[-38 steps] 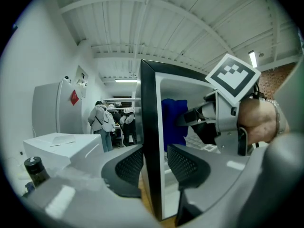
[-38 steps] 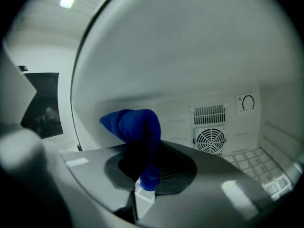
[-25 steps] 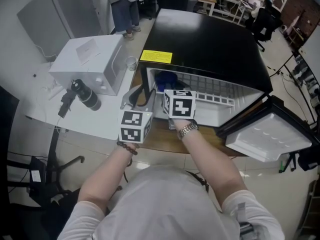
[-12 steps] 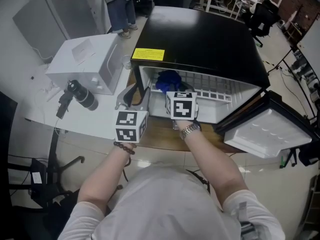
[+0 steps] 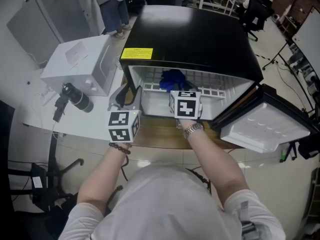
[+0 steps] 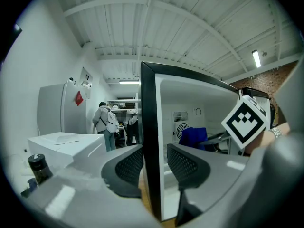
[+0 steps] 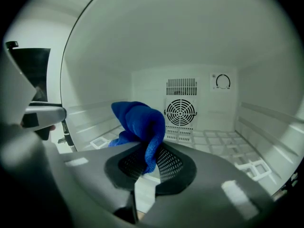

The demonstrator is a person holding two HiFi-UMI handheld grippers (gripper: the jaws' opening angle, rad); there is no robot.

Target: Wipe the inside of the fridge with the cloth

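Two grippers, both pinching.
My right gripper (image 7: 147, 163) held the blue cloth (image 7: 140, 120) between its jaws, inside the fridge (image 5: 200, 34); my left gripper (image 6: 154, 161) squeezed the fridge's side wall (image 6: 151, 122).

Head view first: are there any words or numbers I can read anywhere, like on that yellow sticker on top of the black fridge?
No words or numbers can be read anywhere.
Yellow sticker on the fridge top: print too small to read.
Marker cubes: black-and-white square patterns, no letters.
Dial sign on the fridge's back wall: a ring mark, no readable number.
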